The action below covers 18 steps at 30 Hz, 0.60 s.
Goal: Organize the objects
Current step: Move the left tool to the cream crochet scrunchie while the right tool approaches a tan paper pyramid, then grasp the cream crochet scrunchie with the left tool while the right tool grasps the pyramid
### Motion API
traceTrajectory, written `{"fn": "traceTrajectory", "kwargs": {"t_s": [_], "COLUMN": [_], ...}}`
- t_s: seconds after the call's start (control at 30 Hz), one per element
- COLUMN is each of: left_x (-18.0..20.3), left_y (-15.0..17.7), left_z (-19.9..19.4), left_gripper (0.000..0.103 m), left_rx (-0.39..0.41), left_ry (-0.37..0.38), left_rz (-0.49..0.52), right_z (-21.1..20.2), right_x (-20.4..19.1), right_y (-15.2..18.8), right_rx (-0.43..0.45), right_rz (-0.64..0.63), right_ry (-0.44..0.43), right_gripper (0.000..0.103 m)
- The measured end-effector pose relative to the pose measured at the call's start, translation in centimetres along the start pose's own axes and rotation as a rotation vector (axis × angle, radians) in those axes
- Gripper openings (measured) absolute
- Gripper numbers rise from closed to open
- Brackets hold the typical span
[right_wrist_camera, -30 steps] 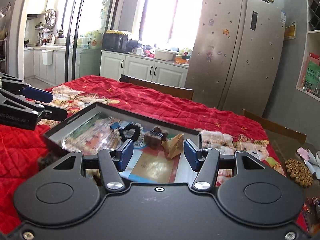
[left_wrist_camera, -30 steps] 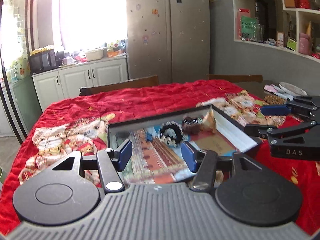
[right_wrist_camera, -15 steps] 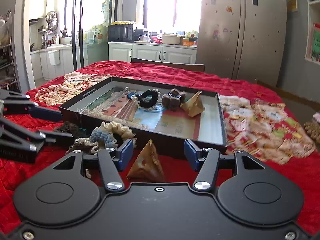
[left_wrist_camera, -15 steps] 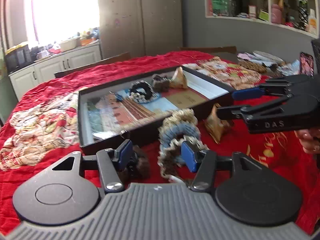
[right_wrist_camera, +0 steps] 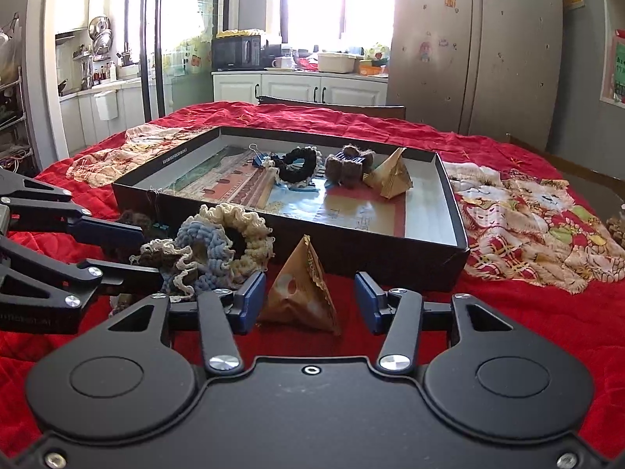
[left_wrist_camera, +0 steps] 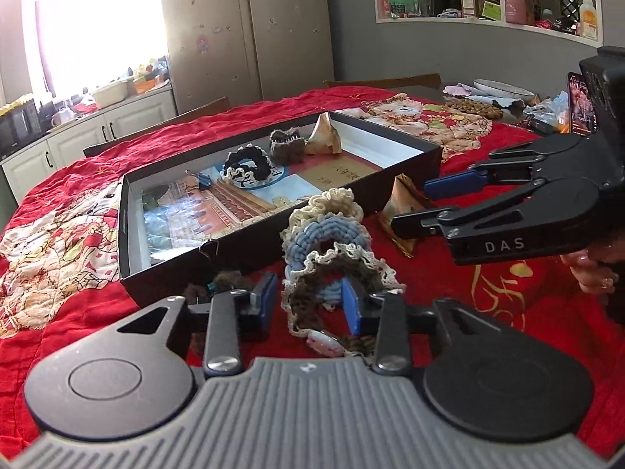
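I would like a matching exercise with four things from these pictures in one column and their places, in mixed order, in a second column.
Things:
1. black scrunchie
2. blue scrunchie
3. triangular packet on the cloth
4. binder clip

Places:
A. between the open fingers of the right gripper
B. in the box, middle of the far side
C. in the box, left of the black scrunchie
D. on the cloth, at the open left gripper

Pairs: 1-B, 2-D, 3-A, 4-C

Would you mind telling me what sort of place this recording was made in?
Most likely a home kitchen with a dining area: a tall refrigerator with stickers, white cabinets carrying a microwave, and a table under a red cloth.
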State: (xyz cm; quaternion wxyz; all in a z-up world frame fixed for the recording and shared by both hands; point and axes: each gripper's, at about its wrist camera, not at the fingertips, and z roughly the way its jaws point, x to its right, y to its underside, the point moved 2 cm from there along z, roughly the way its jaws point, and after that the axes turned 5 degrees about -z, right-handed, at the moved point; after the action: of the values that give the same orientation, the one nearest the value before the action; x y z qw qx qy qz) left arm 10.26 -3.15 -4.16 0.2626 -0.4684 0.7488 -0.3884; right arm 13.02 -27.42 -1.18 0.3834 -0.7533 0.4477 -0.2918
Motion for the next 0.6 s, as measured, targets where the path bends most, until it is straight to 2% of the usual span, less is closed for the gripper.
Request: {"fn": "traceTrajectory", "kwargs": {"t_s": [0.13, 0.33, 0.6], "left_x": [-0.3, -0.7, -0.8], "left_y": [0.1, 0.4, 0.5], "left_z": [0.5, 0.8, 0.7], "left_gripper": [0.031, 0.021, 0.015], "left_rx": [-0.009, -0.019, -0.017], "left_ry": [0.0, -0.001, -0.005], "left_rz": [-0.017, -0.04, -0.044], "right_z": [0.2, 0.7, 1.2], "right_x": [0.0, -0.3, -0.1], "right_y": [-0.1, -0.1, 0.1], "right_rx": [-0.002, -0.01, -0.03], "right_rz": [0.001, 0.004, 0.022], "right_ry": [-0.008, -0.017, -0.031], "right_gripper": [0.043, 0.043, 0.038]}}
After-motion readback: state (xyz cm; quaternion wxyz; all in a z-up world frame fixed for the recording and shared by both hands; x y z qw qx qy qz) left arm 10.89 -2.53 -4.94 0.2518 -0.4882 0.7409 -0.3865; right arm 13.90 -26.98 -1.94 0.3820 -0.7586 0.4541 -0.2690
